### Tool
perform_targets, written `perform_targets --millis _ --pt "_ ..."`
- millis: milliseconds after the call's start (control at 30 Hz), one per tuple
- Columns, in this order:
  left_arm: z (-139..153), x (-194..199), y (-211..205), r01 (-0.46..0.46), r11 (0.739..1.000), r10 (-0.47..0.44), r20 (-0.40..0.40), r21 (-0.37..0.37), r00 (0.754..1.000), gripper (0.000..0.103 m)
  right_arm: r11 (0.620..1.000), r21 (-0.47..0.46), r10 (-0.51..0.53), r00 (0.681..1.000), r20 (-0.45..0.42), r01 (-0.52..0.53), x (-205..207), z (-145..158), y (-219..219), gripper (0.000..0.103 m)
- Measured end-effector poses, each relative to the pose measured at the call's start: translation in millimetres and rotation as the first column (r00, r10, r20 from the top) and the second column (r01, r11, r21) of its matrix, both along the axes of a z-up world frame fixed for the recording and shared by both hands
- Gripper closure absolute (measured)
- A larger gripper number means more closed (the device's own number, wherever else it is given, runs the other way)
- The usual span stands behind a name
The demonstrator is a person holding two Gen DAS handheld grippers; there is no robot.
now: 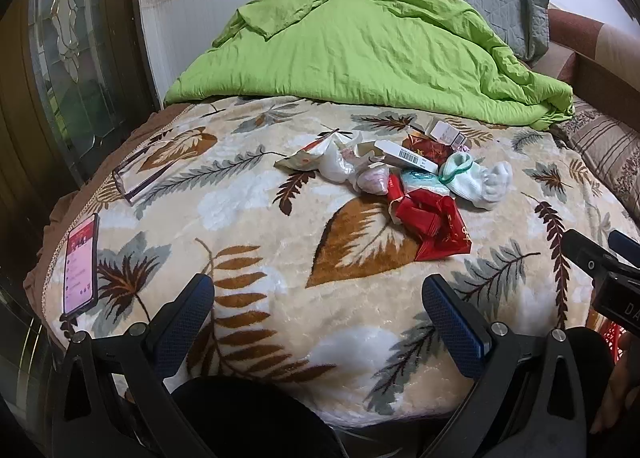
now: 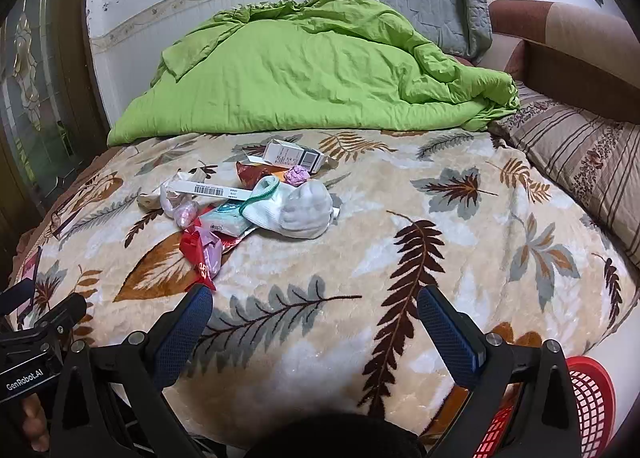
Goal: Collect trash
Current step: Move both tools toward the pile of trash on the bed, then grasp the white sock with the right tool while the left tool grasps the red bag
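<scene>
Two handheld grippers hovered over the near edge of a bed point(image 1: 280, 258) covered w/ a leaf-print blanket. The left gripper point(image 1: 318, 298) had its jaws spread wide, holding nothing; the right gripper point(image 2: 314, 308) likewise, jaws wide apart & empty.

The trash pile point(image 1: 400, 174) sat mid-bed, ahead of both. From the left gripper it lay forward & to the right; from the right gripper, forward & to the left, i.e. roughly between the two. Nearest piece was a crumpled red wrapper point(image 1: 434, 224), its long side running diagonally toward the near right in the left view. In the right view its tip point(image 2: 202, 258) sat just beyond the left fingertip, so the right hand looked closer.

A white sock point(image 2: 292, 210) rested against the pile's right side. A red basket point(image 2: 588, 402) stood at the near right, below the bed edge, on the right hand's side.
</scene>
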State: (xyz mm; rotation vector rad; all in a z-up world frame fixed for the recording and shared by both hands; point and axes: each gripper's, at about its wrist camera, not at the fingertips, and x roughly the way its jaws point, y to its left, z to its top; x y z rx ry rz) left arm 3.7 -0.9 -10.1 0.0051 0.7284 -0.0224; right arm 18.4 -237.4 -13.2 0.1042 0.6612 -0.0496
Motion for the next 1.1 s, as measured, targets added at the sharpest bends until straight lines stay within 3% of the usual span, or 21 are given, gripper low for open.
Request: perform_targets --millis 467,667,733,867,967,1100 --pt "-2 1 -2 0.002 1.000 -0.001 0.009 -0.006 1.000 0.000 1.000 0.007 0.004 1.000 0.004 -0.004 2 -2 -1 0.000" --pt "8 7 -2 0.021 0.987 -0.019 0.016 -0.159 1.000 0.000 0.996 0.086 0.008 0.999 -0.049 -0.004 4 -2 -9 0.000" --pt "12 12 -1 0.020 0.981 -0.020 0.001 -0.195 1.000 0.000 0.994 0.110 0.013 0.998 -0.065 -0.006 6 -2 -11 0.000" --pt "14 25 2 -0.007 0.988 -0.010 -0.110 -0.155 0.994 0.000 0.987 0.157 0.029 0.997 -0.070 -0.018 13 -4 -19 0.002" --pt "14 32 0 0.002 0.989 -0.022 -0.134 -0.150 0.991 0.000 0.983 0.180 0.038 0.997 -0.065 -0.026 24 -2 -28 0.004" --pt "9 40 1 0.024 0.982 -0.044 -0.106 -0.189 0.993 0.000 0.972 0.231 0.075 0.993 -0.094 -0.052 46 4 -38 0.009"
